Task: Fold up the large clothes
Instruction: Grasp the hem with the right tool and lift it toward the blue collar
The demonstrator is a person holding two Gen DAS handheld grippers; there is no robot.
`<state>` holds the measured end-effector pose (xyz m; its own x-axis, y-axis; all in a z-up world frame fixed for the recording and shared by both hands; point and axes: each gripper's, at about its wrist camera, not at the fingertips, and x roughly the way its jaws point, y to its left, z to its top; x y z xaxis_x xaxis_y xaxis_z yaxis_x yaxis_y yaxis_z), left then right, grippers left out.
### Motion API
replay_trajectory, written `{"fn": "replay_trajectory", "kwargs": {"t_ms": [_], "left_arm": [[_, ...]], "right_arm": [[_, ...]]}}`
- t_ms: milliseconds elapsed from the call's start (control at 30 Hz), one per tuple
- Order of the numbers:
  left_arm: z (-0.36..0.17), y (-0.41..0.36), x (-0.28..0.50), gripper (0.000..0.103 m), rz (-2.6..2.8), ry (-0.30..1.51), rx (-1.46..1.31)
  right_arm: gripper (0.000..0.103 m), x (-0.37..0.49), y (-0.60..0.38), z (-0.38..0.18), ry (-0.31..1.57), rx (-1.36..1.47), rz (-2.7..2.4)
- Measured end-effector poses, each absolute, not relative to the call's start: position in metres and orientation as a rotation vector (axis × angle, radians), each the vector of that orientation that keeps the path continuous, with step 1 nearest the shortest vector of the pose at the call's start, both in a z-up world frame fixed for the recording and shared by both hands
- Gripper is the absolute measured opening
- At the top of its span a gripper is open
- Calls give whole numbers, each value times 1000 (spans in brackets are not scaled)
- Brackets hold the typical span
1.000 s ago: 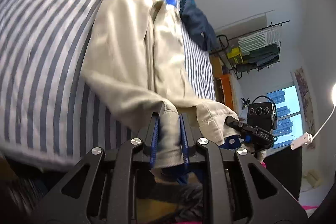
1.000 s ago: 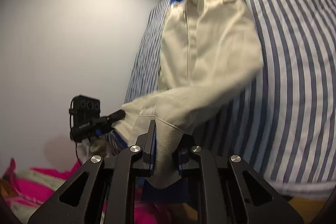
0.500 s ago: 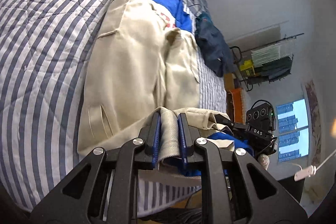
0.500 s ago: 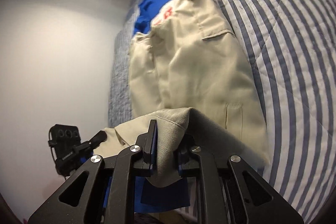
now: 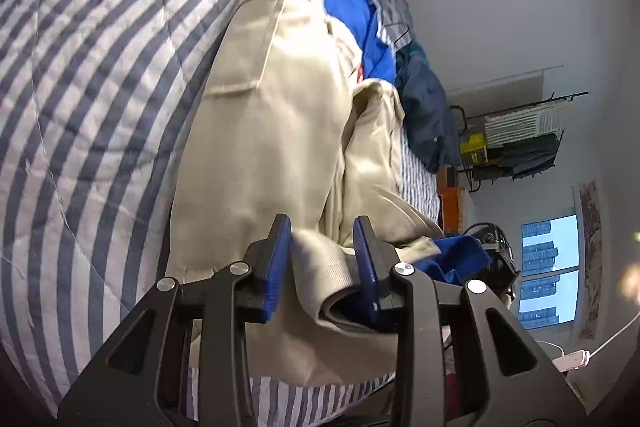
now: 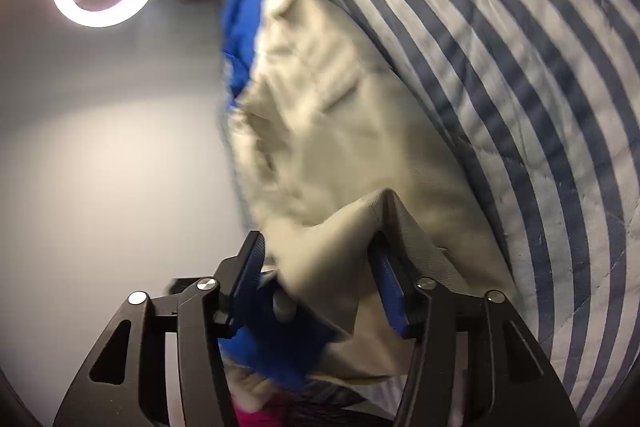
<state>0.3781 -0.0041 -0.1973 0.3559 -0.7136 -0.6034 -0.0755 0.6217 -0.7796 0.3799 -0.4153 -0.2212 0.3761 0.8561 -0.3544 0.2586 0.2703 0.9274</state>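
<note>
A cream-and-blue jacket point(image 5: 276, 131) lies stretched along a striped bed point(image 5: 92, 75), its hem at the near edge, as the left gripper point(image 5: 322, 259) and right gripper point(image 6: 320, 275) open their jaws, ribbed hem fabric slack between the pads of each, no longer pinched. The risk: cloth could snag on a blue pad as a gripper withdraws, dragging the hem off the bed's near edge and spoiling the layout.
</note>
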Motion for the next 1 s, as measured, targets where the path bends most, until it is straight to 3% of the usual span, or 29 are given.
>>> {"fn": "replay_trajectory", "kwargs": {"t_ms": [100,167,400,533,833,900,933,1000], "left_arm": [[-180,-1,381,35,-498,1117,-788],[-169,-2,379,45,-520,1109,-713],[-172,-4,349,47,-581,1171,-460],[-196,-16,338,47,-607,1247,-403],[-207,-52,343,47,-658,1235,-285],[-209,-57,345,39,-666,1234,-277],[-208,-60,346,29,-668,1232,-267],[-207,-65,344,19,-667,1221,-232]], "right_arm": [[54,378,-429,-193,1072,1146,587],[54,369,-431,-175,1028,990,605],[54,339,-425,-182,1015,545,560],[54,337,-408,-198,1029,415,580],[54,351,-382,-202,1028,293,623],[54,352,-375,-205,1034,276,626],[54,352,-373,-206,1037,267,629],[54,352,-366,-206,1037,246,637]]}}
